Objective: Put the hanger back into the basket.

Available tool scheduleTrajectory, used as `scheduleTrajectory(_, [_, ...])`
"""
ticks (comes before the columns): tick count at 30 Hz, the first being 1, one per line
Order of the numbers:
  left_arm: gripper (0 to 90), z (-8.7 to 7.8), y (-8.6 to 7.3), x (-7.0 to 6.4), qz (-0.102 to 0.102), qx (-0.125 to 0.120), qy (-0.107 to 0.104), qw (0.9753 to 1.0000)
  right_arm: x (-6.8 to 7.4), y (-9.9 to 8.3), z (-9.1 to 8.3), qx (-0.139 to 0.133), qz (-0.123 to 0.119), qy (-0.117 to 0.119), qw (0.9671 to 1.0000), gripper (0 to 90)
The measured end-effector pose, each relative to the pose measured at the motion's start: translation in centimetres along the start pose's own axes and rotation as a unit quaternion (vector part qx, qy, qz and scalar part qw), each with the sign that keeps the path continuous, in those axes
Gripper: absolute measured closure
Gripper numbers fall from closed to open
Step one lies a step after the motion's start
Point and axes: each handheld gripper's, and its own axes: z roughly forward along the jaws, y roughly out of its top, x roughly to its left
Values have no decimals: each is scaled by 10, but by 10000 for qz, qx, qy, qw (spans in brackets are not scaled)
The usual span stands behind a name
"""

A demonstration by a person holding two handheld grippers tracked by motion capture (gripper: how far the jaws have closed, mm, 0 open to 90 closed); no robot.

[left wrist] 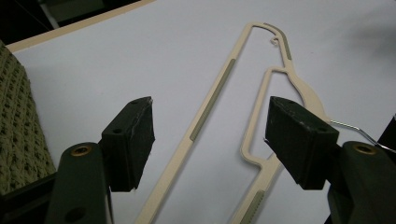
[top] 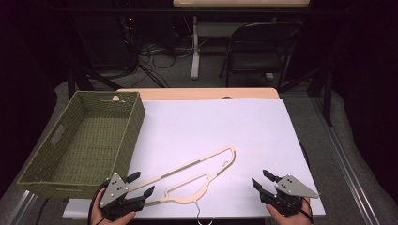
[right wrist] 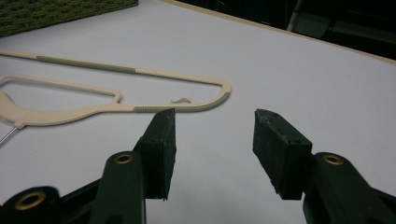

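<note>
Cream plastic with grey grip strips: that is the hanger (top: 190, 176) I am working with, lying flat on the white desk (top: 211, 126) just right of the woven basket (top: 82, 140). Its wire hook (top: 199, 216) runs off the near desk edge and I can barely make it out in the high view; in the left gripper view the hook (left wrist: 352, 127) is a thin grey line cut off behind my own jaw. The hanger's near end is also cut off at the bottom of that view.

My left gripper (top: 138, 183) sits at the hanger's near end, close beside the basket's near corner. Its jaws stand wide apart, and the hanger's long straight bar runs up between them in the left gripper view, untouched as far as I can tell.

My right gripper (top: 264, 180) is well apart from the hanger, on its far side from the basket, jaws wide and holding nothing. In the right gripper view the hanger (right wrist: 116, 88) lies beyond the jaw tips.
</note>
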Motion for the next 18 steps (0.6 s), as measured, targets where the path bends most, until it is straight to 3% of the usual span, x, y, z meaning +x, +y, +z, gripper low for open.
scheduleTrajectory(10, [328,2,0,-2,42,52,-44,10000,10,5,12,181,-155,211,9995,516])
scheduleTrajectory(15, [330,6,-1,-2,-34,50,-112,9999,18,11,19,241,-482,313,9981,542])
scheduleTrajectory(18, [330,9,-1,-2,-50,70,-129,9999,19,14,26,295,-517,405,9974,556])
